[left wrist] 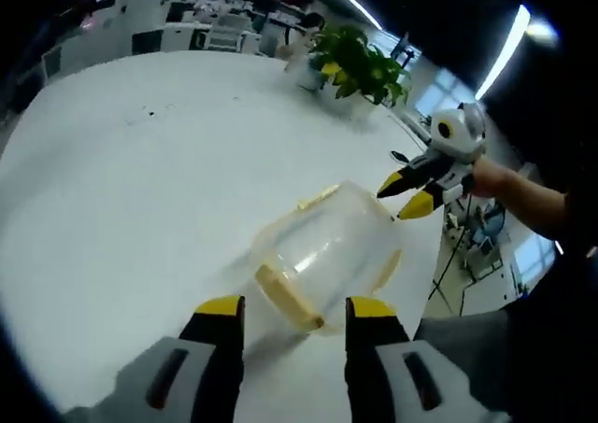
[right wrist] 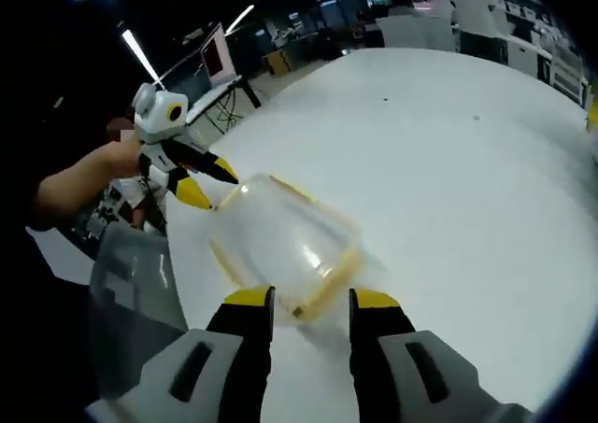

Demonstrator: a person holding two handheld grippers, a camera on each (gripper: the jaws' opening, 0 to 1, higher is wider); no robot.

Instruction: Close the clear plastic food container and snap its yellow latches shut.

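The clear plastic container (left wrist: 327, 250) lies on the white table (left wrist: 140, 190), with yellow latches (left wrist: 288, 297) along its edges. My left gripper (left wrist: 296, 309) is open, its yellow-tipped jaws on either side of the container's near latch. From the right, my right gripper (left wrist: 405, 196), held by a hand (left wrist: 488, 176), reaches the container's far corner. In the right gripper view the container (right wrist: 285, 241) sits just beyond my open right gripper (right wrist: 312, 302), whose jaws straddle a yellow latch (right wrist: 327, 288). The left gripper (right wrist: 201, 185) points at its far left corner.
A potted green plant (left wrist: 360, 63) stands at the table's far edge. The table edge (right wrist: 201, 138) runs close behind the container, with a monitor (right wrist: 215, 59) and desks beyond. A grey shape (right wrist: 131, 297) sits at the near left.
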